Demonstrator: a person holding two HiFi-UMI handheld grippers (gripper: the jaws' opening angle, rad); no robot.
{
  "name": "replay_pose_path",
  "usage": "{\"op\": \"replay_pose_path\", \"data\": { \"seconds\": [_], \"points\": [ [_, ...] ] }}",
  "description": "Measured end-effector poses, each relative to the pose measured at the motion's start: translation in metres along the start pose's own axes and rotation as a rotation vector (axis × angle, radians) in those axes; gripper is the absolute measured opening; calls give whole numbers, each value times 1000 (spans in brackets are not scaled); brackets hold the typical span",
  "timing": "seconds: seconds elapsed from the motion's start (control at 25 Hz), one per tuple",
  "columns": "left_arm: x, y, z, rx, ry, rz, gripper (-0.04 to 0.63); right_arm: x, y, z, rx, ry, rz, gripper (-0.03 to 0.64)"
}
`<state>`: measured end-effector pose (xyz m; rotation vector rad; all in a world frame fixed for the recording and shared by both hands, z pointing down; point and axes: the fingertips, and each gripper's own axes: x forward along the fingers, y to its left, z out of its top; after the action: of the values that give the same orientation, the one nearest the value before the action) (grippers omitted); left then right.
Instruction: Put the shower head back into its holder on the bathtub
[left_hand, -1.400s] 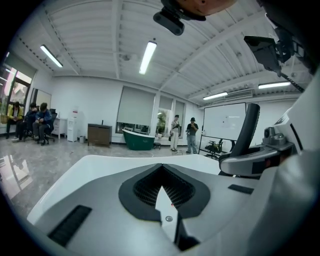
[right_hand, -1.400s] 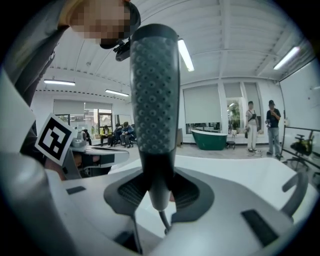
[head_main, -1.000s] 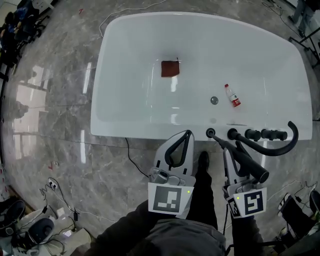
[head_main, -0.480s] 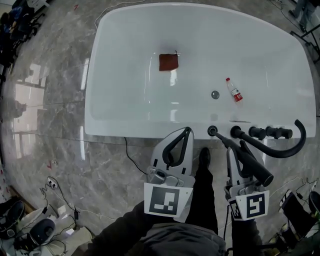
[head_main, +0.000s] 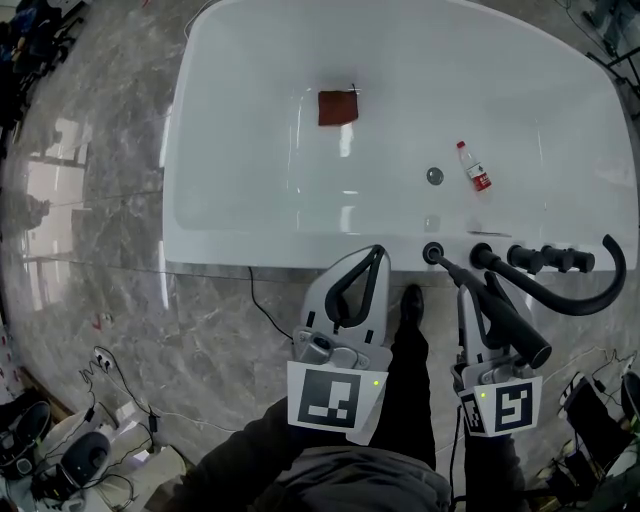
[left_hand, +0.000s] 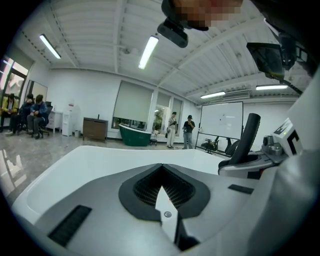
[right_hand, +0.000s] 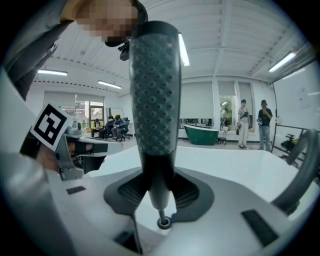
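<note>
1. Both claws have sunk a little towards the near rim of the bathtub (head_main: 250, 252). The shower head (head_main: 508, 328) has gone down with them.
2. The right claw (right_hand: 157, 186) is clamped tight on the shower head's dark handle. The studded spray face stands up above the jaws.
3. The handle's narrow lower end points at the holder (head_main: 434, 252), the small round socket on the tub rim. A thin stem runs from that end into the ring.
4. To my eye the handle's base is lined up with the socket but not yet seated. The lowering looks like the start of the final push in.
5. The left claw (left_hand: 161, 170) has its jaws pressed together with nothing between them. It hangs beside the right one, just at the tub's edge, and seems to have no job here.
6. Compared with a second ago, the tub sits higher in the head view. The grip on the handle looks the same, and the handle's tip was at the socket then too.
7. The red-brown cloth (head_main: 338, 107) and the small bottle (head_main: 476, 169) lie in the tub as they did. The curved black spout (head_main: 590, 292) is untouched to the right of the holder.
</note>
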<state>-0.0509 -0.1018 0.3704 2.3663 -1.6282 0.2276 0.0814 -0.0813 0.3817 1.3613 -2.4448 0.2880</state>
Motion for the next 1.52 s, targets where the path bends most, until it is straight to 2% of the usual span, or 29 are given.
{"op": "replay_pose_path", "data": {
  "seconds": [1.52],
  "points": [
    [29,29,-45,-19,77,-24,3,50,-5,-82,8,87,-50,138]
  ]
}}
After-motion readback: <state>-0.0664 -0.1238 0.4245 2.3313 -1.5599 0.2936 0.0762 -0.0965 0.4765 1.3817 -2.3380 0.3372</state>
